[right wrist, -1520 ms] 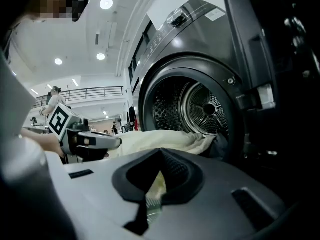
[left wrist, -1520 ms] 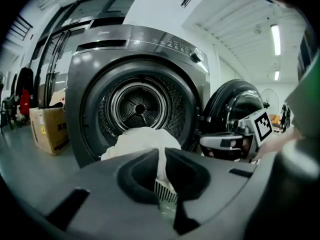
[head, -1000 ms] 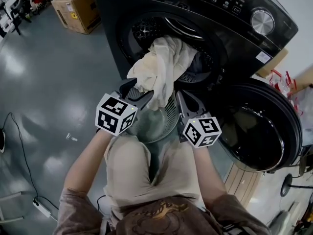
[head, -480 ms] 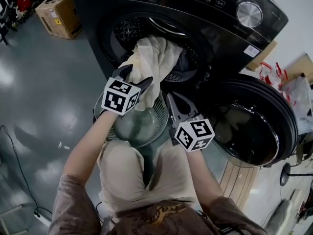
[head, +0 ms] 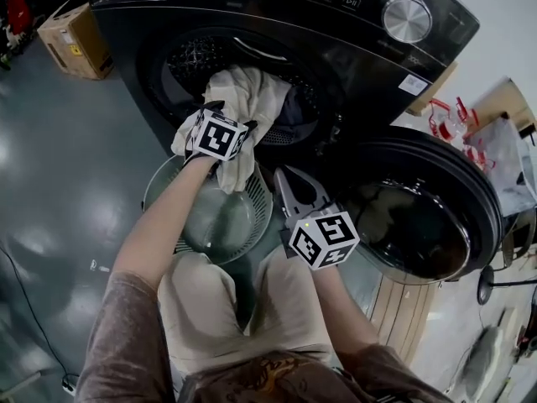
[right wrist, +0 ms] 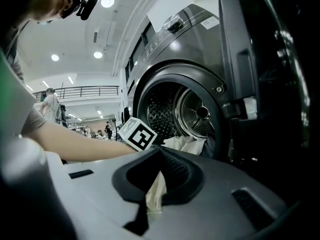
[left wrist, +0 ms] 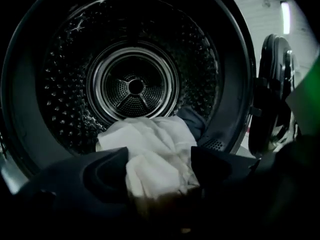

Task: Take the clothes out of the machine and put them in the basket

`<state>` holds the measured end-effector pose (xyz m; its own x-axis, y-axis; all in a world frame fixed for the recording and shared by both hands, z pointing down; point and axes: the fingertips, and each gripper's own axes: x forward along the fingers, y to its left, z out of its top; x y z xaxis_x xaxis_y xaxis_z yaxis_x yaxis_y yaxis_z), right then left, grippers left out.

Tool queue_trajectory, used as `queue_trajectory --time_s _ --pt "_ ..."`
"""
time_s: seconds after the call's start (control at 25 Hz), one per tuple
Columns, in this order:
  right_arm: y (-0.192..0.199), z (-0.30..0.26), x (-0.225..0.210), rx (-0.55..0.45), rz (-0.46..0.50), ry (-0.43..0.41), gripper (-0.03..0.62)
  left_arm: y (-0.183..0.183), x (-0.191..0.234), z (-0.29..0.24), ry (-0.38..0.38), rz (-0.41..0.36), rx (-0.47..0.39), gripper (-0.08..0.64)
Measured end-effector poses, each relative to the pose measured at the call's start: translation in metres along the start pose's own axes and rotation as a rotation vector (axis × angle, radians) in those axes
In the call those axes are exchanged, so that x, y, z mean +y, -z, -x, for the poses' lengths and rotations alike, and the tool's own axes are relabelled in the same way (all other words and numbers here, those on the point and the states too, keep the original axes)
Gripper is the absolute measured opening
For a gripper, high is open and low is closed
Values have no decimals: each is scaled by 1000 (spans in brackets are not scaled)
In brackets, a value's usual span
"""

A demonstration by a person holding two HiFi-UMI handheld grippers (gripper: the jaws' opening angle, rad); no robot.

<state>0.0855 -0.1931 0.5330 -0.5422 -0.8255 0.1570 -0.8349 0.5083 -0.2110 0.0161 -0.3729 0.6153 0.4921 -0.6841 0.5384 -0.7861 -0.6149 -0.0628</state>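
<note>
Reaching to the drum (head: 193, 57) with the left gripper (left wrist: 159, 160), jaws just opened wide around the cream cloth (head: 247, 91), pads not pressing. Pinching a strip of that cloth in the closed right gripper (head: 284, 179). Draped from the drum mouth over the basket (head: 159, 193), not yet dropped in; dark garment (head: 295, 112) behind. Barely begun, seemingly.

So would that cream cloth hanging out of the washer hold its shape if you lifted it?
Probably not: the cloth sags in folds over the opening of the washer, so it would likely droop and trail. It looks thin and crumpled, so it is probably light. It lies against a dark garment, which might drag out with it.
</note>
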Motion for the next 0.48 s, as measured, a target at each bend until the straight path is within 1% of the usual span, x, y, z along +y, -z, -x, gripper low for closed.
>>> queue_trajectory --time_s 0.12,0.32,0.48 --pt "2 1 -4 2 -3 9 -5 3 4 -16 -24 -18 35 391" --pt "3 2 -8 1 -11 18 -5 7 10 -34 -51 -17 80 391" --pt "1 3 -11 -6 -11 25 -5 12 14 -42 -86 -33 109 373"
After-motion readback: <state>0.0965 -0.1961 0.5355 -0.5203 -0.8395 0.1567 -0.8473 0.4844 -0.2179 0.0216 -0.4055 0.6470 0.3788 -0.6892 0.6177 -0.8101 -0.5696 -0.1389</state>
